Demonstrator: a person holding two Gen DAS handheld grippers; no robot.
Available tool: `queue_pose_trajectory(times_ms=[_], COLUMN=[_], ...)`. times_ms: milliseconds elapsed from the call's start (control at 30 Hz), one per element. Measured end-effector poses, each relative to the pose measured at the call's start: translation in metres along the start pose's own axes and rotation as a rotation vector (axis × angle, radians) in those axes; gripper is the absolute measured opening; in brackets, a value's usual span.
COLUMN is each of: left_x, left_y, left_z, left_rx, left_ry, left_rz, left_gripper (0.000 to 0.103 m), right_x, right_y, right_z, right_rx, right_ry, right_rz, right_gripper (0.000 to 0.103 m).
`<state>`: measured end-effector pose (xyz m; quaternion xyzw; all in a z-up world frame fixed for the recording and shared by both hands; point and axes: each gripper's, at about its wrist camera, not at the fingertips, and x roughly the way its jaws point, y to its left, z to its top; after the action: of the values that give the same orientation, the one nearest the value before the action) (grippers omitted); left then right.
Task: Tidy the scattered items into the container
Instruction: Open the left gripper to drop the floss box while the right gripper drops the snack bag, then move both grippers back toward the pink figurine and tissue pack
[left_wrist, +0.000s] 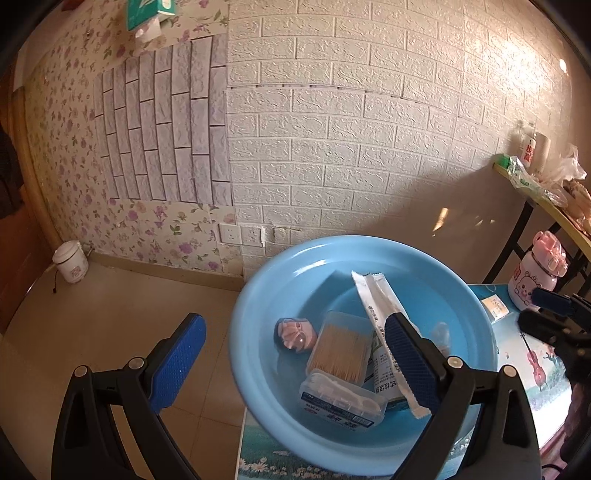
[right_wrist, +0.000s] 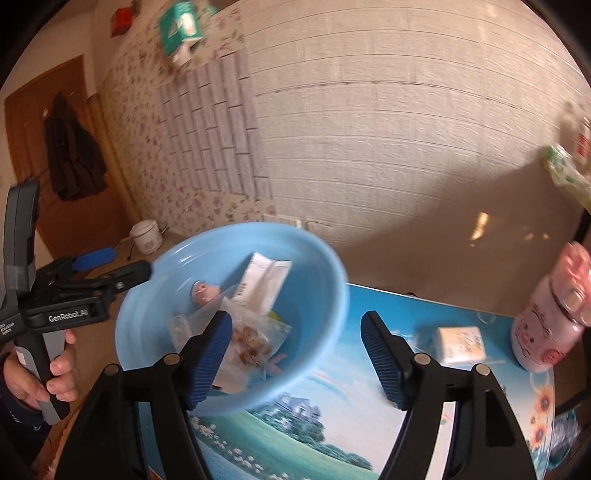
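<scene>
A light blue basin stands on the picture-printed table. In it lie a clear box of toothpicks, a floss pick box, a pink clip and a long white packet. My left gripper is open and empty over the basin's left rim. The right wrist view shows the basin with a clear snack bag inside. My right gripper is open and empty above the basin's near right rim. A small white tissue pack lies on the table to the right.
A pink and white bottle stands at the table's right edge, also in the left wrist view. A white pot sits on the floor by the wall. A cluttered side table stands at the right.
</scene>
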<state>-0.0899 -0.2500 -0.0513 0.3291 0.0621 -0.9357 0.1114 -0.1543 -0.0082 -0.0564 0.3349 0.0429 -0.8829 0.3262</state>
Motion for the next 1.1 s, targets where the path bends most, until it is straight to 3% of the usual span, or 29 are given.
queue_pose_trajectory(times_ms=[433, 800, 1100], left_x=[-0.035, -0.058, -0.058], left_y=[-0.022, -0.087, -0.151], left_z=[-0.006, -0.012, -0.026], left_rx=[0.013, 0.100, 0.194], left_ry=[-0.024, -0.047, -0.019], left_rz=[-0.015, -0.084, -0.165], left_gripper=[0.099, 0.099, 0.099], right_x=[-0.060, -0.103, -0.131], right_y=[-0.054, -0.108, -0.148], right_z=[-0.015, -0.043, -0.068], right_rx=[0.098, 0.179, 0.236], right_ry=[-0.061, -0.076, -0.074], right_rz=[-0.083, -0.152, -0.200], right_gripper=[0.074, 0.074, 0.074])
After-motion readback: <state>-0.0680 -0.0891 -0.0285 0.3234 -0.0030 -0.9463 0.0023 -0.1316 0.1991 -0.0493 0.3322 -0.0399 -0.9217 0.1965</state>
